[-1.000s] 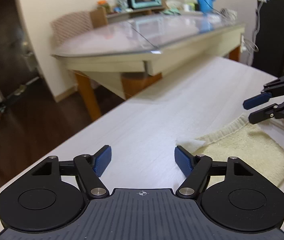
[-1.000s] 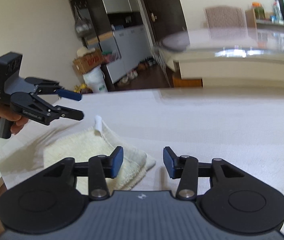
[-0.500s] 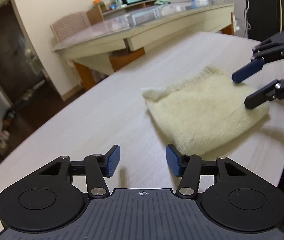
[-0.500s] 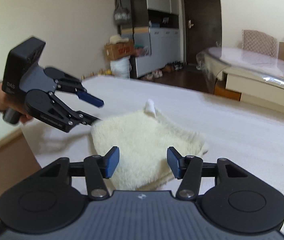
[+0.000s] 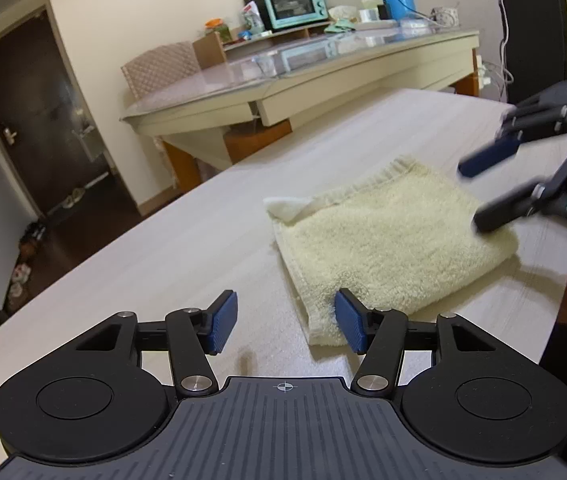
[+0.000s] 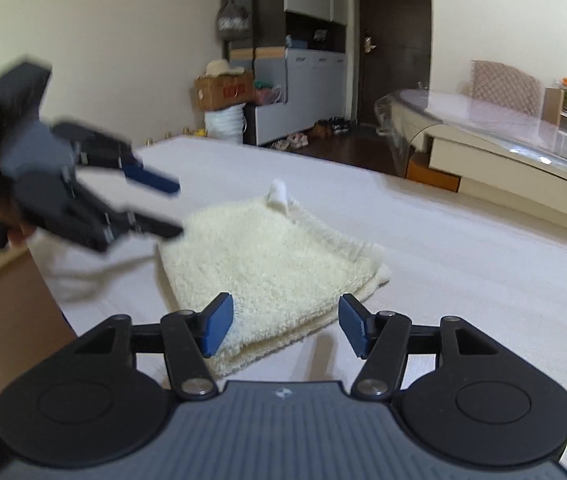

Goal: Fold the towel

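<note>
A: Where's the towel (image 5: 387,236) rn?

B: Flat on the white table (image 5: 163,264), already folded into a thick pad, layers stacked. One loose corner w/ a tag sticks up at the far end.

A: Left to right, go.

B: Left gripper (image 5: 286,322): fingers spread and opening a bit more, nothing pinched. The towel's near corner sits just ahead of its right finger (image 5: 349,326), partly in the gap, pads not pressing on it. So from this gripper the towel lies ahead and to the right.

A: And right?

B: Right gripper (image 6: 286,325): fingers apart and widening, not gripping. The towel's near edge lies btwn the fingers and a bit left of centre; I judge it's under them, not clamped. In the left view the same gripper hangs over the towel's right end.

A: Long axis?

B: Approx. side to side btwn the two grippers, left one at one end, right one at the other. Each is near its own end, so neither is clearly closer overall.

A: What does the next move turn on?

B: Prob. that both fingers sets straddle an edge at opposite ends. If another fold is wanted, each has to drop onto its own corner; the left needs to shift right first, imo.
</note>
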Demonstrator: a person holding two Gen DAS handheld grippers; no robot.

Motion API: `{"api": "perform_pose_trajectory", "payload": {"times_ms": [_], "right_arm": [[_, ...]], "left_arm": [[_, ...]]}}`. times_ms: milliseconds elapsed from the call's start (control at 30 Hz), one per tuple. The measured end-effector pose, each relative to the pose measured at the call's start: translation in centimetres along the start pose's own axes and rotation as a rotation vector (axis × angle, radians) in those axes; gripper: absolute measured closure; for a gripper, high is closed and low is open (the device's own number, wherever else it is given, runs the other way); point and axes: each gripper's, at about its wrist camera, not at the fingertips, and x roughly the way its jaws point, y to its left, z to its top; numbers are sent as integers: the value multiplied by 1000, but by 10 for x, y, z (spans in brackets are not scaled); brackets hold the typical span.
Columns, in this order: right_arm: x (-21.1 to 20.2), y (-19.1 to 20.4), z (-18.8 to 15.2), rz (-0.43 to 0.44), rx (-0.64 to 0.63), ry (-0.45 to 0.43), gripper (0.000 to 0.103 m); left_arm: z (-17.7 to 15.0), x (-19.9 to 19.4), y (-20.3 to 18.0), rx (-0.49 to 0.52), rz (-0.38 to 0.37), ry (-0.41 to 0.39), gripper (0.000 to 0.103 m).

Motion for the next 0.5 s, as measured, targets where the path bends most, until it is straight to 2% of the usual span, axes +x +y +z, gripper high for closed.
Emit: {"api": "perform_pose_trajectory", "payload": {"times_ms": [133, 367, 433, 500], "right_arm": [[-20, 1, -3, -2, -1, -17, 34], [-28, 9, -12, 83, -4, 39, 37], [-28, 11, -12, 83, -12, 43, 37], [-31, 11, -10, 75, -28, 39, 35]], "left_arm": [[-1, -17, 3, -29, 20, -21, 42], [-6, -30, -14, -65, -96, -21, 41], [-7, -26, -19, -64, -117, -11, 41], [-7, -19, -22, -58, -107, -3, 42]]}}
